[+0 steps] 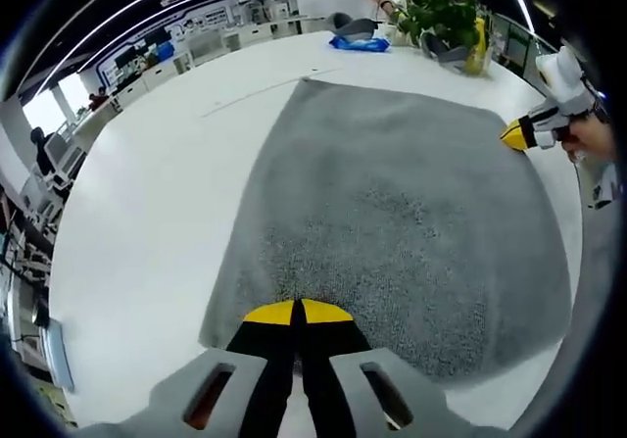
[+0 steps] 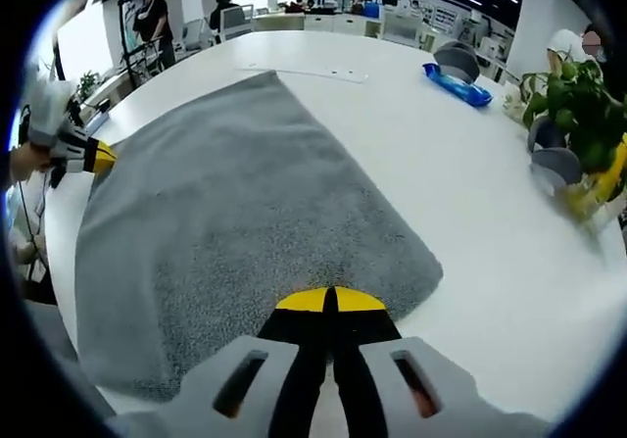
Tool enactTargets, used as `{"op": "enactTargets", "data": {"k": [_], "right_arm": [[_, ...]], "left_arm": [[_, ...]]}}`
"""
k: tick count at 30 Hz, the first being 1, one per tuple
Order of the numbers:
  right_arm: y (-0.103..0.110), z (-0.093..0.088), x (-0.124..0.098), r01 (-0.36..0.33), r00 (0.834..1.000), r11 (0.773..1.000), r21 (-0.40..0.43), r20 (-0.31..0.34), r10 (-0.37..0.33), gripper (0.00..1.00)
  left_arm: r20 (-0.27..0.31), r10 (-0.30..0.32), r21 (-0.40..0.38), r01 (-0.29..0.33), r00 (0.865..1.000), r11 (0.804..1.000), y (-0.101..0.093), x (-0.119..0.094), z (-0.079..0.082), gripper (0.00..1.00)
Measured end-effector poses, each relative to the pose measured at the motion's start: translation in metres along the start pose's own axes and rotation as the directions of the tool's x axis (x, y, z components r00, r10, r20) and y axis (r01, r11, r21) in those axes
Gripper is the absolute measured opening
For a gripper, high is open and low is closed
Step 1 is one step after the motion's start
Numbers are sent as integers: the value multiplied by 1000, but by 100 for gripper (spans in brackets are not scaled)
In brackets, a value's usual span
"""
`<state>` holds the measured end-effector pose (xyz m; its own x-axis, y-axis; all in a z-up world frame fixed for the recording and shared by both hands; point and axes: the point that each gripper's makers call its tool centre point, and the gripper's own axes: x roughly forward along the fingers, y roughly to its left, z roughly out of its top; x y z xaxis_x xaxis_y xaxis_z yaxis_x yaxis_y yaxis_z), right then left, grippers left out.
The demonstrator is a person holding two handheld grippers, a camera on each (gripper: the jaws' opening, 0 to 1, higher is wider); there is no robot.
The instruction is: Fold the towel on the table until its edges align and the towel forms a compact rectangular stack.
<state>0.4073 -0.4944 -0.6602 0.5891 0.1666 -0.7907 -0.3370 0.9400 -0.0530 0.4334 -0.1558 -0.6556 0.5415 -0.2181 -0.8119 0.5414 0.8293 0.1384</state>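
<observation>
Grey towel (image 1: 392,222) lies flat, unfolded, on the white bench (image 1: 157,222). Left gripper (image 1: 297,313) and right gripper (image 2: 331,301) each have fingers pressed together on a towel edge.

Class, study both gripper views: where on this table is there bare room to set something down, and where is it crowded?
Bare white table runs along the grey towel's long edge in the left gripper view, and between the towel and the plant in the right gripper view. The far end is crowded: the plant, a blue packet and grey bowls.
</observation>
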Motion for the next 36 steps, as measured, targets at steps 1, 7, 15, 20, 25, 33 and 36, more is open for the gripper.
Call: {"op": "enactTargets", "data": {"k": [1, 7, 15, 20, 25, 33, 36], "right_arm": [[0, 0, 0, 4, 1000, 1000, 4, 5, -4, 0], [1, -4, -4, 15, 1000, 999, 29, 26, -16, 0], [4, -10, -10, 26, 998, 998, 65, 47, -29, 0], [5, -14, -13, 26, 998, 997, 70, 52, -30, 0], [7, -18, -16, 27, 998, 997, 73, 54, -31, 0], [10, -22, -19, 32, 997, 997, 77, 62, -37, 0], [11, -23, -19, 33, 997, 996, 85, 63, -38, 0]], "left_arm": [[0, -2, 2, 2, 1000, 1000, 0, 1, 1, 0], [-2, -1, 29, 1, 1000, 1000, 1, 4, 5, 0], [-16, -12, 85, 14, 1000, 996, 1, 8, 12, 1], [-18, -14, 101, 16, 1000, 995, 4, 12, 18, 1], [-20, -14, 108, 16, 1000, 994, 6, 16, 23, 1], [-18, -16, 118, 18, 1000, 993, 8, 21, 29, 1], [-21, -12, 137, 15, 1000, 991, 8, 22, 31, 1]]}}
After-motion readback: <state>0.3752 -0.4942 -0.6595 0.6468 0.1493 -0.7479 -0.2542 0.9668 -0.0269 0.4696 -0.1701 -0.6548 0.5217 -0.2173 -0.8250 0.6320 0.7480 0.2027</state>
